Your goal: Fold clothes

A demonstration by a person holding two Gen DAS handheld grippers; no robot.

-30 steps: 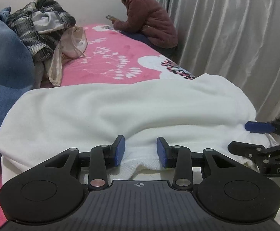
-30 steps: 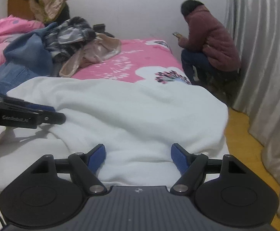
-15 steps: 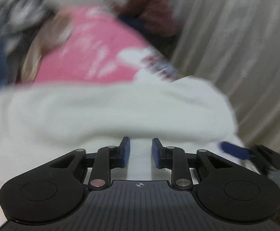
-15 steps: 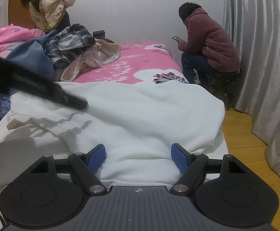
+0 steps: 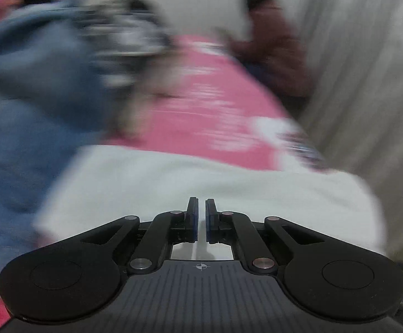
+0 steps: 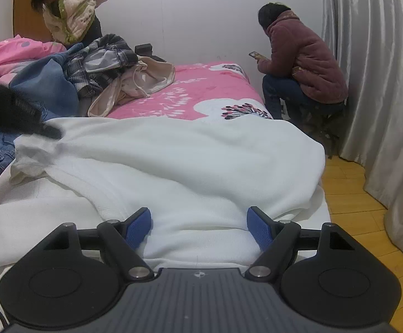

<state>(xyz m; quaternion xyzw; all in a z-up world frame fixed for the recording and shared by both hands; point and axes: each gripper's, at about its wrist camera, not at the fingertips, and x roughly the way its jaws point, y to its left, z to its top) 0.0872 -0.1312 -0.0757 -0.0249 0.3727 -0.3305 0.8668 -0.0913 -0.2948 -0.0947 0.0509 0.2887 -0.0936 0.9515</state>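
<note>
Left tool clamped on the white garment's near hem

The white garment (image 6: 190, 166) lies across the bed (image 6: 201, 94), its length running left to right. The left tool (image 5: 201, 219) pinches its near edge; the right tool (image 6: 198, 227) stands wide open, cloth between its fingers, unpinched.

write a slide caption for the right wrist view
Open right gripper poised at the near edge of a white garment spread on the bed.
</note>
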